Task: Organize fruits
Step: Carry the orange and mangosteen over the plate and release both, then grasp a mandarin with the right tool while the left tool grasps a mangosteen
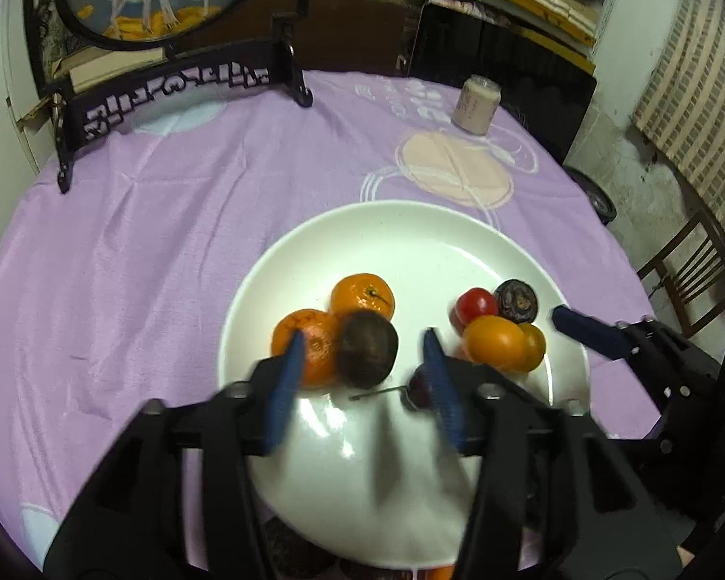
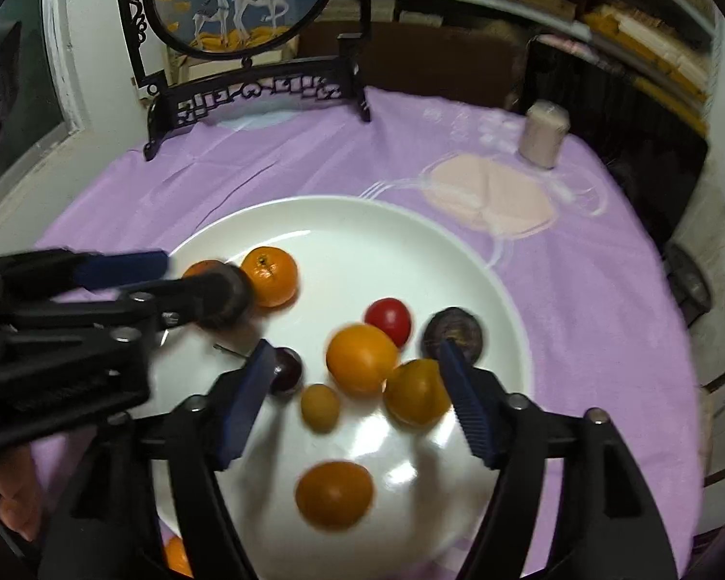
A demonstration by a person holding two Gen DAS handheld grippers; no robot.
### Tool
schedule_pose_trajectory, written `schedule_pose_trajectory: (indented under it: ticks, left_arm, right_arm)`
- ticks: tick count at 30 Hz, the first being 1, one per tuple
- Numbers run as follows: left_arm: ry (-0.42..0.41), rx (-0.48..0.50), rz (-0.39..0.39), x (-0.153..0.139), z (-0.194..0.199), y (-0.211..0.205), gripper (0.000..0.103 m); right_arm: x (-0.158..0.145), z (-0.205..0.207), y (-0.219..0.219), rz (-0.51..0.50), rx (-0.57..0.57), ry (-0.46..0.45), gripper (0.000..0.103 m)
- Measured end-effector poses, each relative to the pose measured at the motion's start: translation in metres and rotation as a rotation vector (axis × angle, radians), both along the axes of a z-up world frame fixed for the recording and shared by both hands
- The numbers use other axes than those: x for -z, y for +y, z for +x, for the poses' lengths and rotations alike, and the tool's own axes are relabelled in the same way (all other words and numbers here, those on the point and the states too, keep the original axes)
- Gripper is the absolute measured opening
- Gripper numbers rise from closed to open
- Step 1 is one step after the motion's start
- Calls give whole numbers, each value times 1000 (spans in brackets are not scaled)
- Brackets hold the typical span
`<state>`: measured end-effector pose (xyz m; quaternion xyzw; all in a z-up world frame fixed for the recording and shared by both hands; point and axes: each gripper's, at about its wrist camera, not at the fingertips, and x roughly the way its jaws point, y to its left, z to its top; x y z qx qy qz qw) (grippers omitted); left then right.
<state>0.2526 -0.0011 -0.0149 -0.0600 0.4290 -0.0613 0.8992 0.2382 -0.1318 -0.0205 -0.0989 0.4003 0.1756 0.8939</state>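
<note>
Both spread wide and holding nothing, the left gripper point(image 1: 362, 372) brackets a dark brown wrinkled round fruit point(image 1: 366, 349) beside two mandarins, apparently grouping kinds on the white ceramic plate point(image 1: 401, 227), while the right gripper point(image 2: 355, 396) straddles the orange tomatoes point(image 2: 361, 358).

Purple-clothed table point(image 1: 169, 241), white plate point(image 1: 386, 232), pale jar point(image 1: 476, 104), black ornamental screen stand point(image 1: 169, 92)
</note>
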Motion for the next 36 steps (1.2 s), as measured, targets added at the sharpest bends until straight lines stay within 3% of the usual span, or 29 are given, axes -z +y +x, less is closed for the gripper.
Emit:
schedule_pose_trajectory:
  ticks: [2,6,12,22,29,31,33,36]
  left_arm:
    - [-41,-1,1,-12,-22,5,67]
    - [-93,10,-23,-25,-75,14,83]
    - [-112,-4,-6,-9,-150,22,86]
    - [-36,-25,-39,18,-180,40,86]
    - [2,-46,-39,35,-185,53,86]
    - [10,-54,-39,38,-187,58,86]
    - [13,-60,-40,40,-189,63,86]
    - [17,-68,-48,42,-192,71,86]
  right_arm:
    - [-8,-14,-4,-4,-5,-6,73]
    - [-24,-73,-14,14,-38,-38,94]
    - [-18,-140,-20,48,-60,-41,95]
    - [-4,-156,-14,30,-50,11,95]
    - [27,-140,-2,80,-62,112,94]
    - [31,-132,2,102,-59,111,82]
    - [37,-123,6,104,-52,135,60]
    - [44,-114,13,134,-75,184,59]
